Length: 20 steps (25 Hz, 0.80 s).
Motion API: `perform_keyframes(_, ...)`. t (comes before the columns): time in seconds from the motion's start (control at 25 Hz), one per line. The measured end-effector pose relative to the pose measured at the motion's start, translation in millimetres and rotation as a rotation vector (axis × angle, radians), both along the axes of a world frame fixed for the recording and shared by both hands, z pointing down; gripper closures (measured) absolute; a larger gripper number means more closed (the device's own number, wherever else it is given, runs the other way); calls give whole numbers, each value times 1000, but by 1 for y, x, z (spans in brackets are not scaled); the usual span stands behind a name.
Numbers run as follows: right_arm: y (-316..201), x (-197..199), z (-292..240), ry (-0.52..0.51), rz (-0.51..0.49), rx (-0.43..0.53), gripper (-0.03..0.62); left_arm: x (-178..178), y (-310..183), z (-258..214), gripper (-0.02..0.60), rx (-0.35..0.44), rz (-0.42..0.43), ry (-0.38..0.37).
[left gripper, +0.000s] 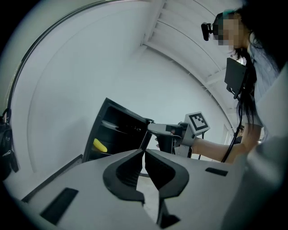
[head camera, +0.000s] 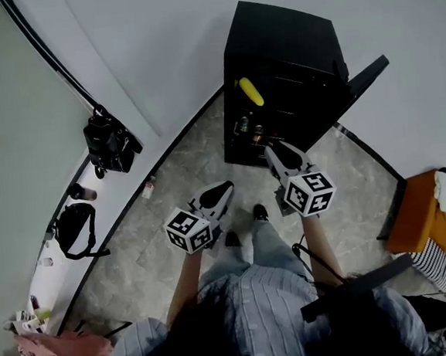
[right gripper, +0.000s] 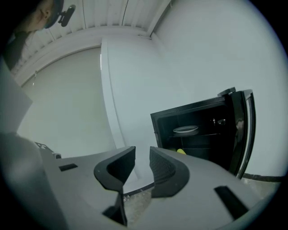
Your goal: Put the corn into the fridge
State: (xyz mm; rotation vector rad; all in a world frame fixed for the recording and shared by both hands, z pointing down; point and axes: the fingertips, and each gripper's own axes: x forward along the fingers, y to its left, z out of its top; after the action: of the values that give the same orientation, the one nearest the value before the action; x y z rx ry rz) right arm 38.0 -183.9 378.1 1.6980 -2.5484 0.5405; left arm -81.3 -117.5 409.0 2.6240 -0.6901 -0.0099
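The yellow corn lies on a shelf inside the black fridge, whose door stands open to the right. It also shows in the left gripper view as the corn and peeks over a jaw in the right gripper view as the corn. My right gripper hovers just in front of the fridge's lower shelves; its jaws stand a little apart with nothing between them. My left gripper hangs further back over the floor, tips together and empty.
Bottles stand on the fridge's lower shelf and a plate on an upper one. Black bags lie along the left wall. A small bottle sits on the floor. An orange seat is at right.
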Motion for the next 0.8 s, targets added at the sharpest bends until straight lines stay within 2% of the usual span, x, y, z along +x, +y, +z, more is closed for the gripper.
perform_keyframes(0.32,47,-12,3,19,-37,-26,503,10,18,-8,574,-13,5,53)
perform_keyframes(0.56,77,13,-2,17,-37,-29,508,37,45,-22,574,0,23,65)
perform_keyframes(0.8,128,36,-1,13,-75,-50,511,63,74,-18,574,-39,-3,56)
